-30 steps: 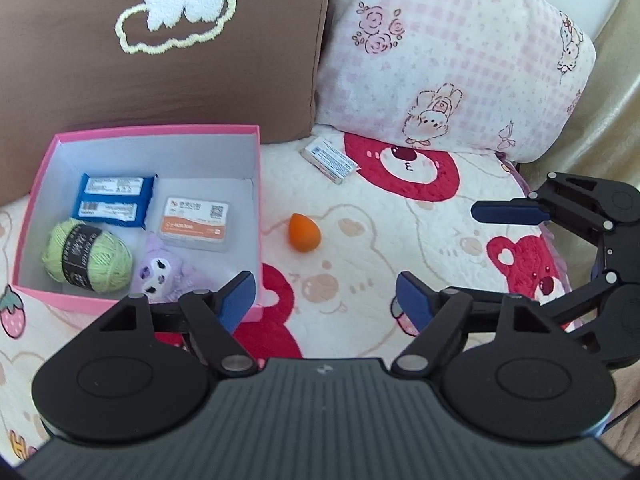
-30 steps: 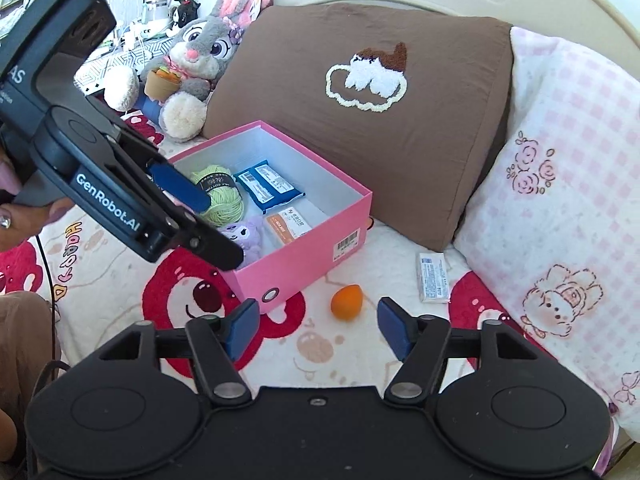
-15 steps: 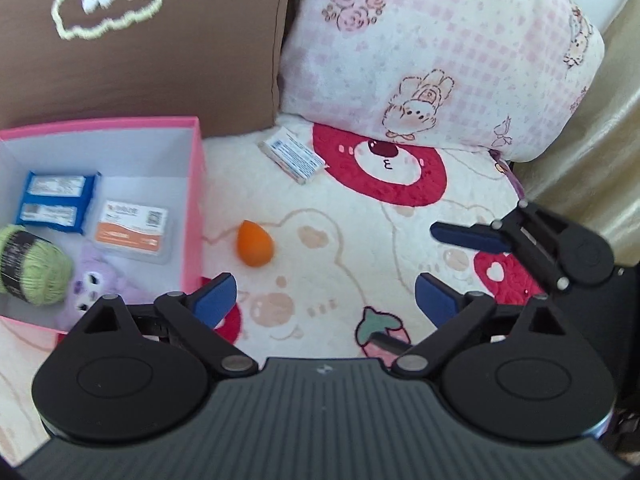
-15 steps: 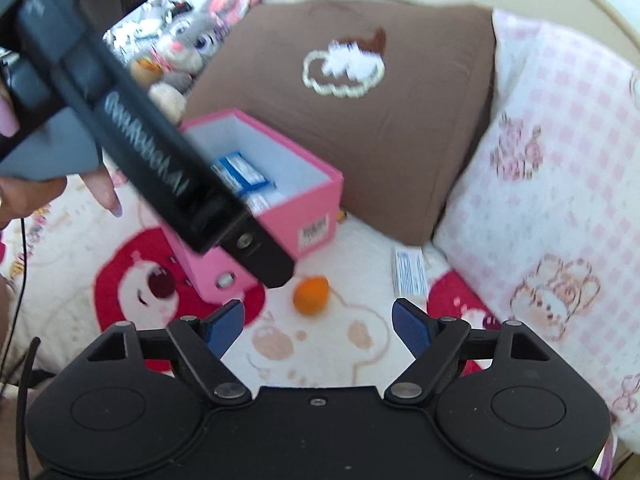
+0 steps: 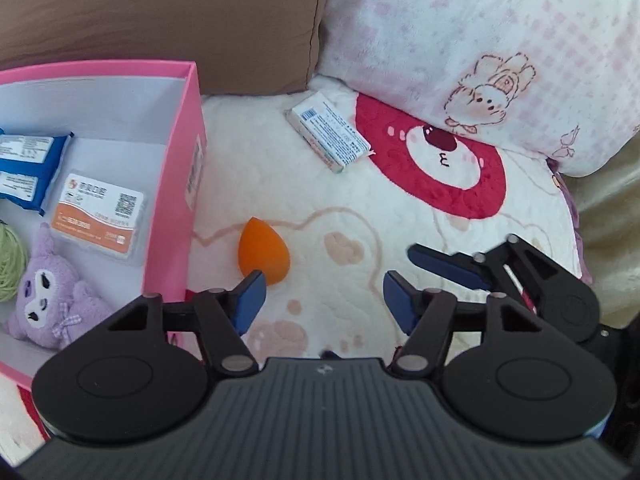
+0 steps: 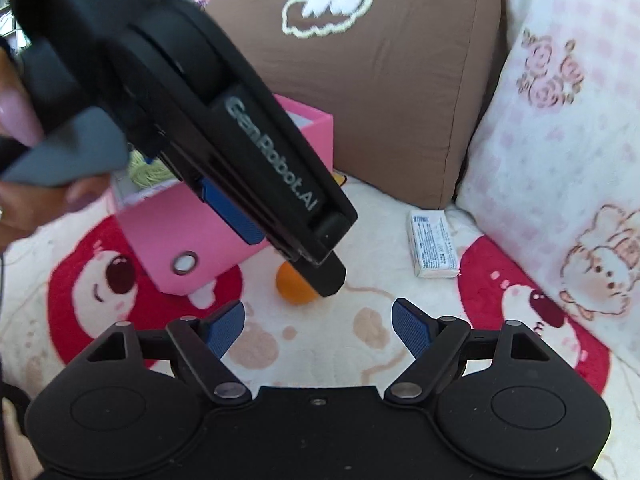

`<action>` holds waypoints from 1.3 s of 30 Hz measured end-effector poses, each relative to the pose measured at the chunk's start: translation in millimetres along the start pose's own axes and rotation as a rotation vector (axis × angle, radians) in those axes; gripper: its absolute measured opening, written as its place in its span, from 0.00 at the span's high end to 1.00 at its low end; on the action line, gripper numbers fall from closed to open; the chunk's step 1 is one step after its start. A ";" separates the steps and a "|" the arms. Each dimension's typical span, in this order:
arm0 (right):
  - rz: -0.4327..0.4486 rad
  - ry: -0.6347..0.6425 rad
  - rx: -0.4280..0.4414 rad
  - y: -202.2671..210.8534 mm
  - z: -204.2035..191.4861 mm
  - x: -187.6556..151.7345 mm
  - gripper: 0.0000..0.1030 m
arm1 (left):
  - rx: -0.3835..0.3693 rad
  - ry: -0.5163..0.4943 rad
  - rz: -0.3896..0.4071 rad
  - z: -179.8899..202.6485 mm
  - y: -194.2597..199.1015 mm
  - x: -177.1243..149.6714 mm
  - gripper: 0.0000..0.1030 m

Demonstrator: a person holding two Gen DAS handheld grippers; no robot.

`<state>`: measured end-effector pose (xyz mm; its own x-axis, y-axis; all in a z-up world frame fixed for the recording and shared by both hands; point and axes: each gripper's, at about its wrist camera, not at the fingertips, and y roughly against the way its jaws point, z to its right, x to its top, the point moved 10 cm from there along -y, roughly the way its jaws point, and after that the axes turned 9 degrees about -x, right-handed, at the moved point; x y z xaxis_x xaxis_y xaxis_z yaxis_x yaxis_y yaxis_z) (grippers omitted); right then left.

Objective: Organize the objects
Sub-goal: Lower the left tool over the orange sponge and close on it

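An orange egg-shaped sponge (image 5: 262,254) lies on the bear-print blanket just right of the pink box (image 5: 176,184). My left gripper (image 5: 324,300) hangs low over the blanket; its jaws are closing with nothing between them, and the sponge sits just beyond its left fingertip. A white packet (image 5: 328,136) lies farther back near the pillows. In the right wrist view the left gripper (image 6: 296,260) covers part of the sponge (image 6: 294,292). My right gripper (image 6: 320,328) stands open and empty, short of the sponge, with the white packet (image 6: 434,244) ahead to its right.
The box holds blue packets (image 5: 24,168), an orange-and-white card pack (image 5: 100,216), a purple plush (image 5: 48,300) and green yarn (image 5: 8,264). A brown pillow (image 6: 380,92) and a pink checked pillow (image 6: 560,140) stand behind. A person's hand (image 6: 24,200) grips the left gripper's handle.
Both grippers came down toward the blanket. The left one swung right, away from the box and over the sponge; its jaws widened, then narrowed. The right gripper's jaws spread wider.
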<state>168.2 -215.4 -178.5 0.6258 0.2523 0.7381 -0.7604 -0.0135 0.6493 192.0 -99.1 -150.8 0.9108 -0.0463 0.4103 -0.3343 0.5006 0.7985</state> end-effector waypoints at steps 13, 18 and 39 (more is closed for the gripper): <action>-0.024 -0.092 0.077 -57.0 -5.0 -7.4 0.23 | 0.100 0.005 -0.003 -17.5 -23.5 12.1 0.50; -0.031 -0.090 0.094 -70.3 -16.5 -10.0 0.35 | 0.121 0.035 0.002 -22.5 -32.0 14.1 0.55; -0.012 -0.231 0.054 -38.1 18.7 -34.7 0.62 | 0.043 0.077 0.064 -7.2 -44.9 18.7 0.61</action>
<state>178.7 -241.8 -225.4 0.6626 0.0249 0.7485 -0.7461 -0.0654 0.6627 225.8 -116.3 -182.2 0.9025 0.0524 0.4276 -0.4014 0.4624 0.7906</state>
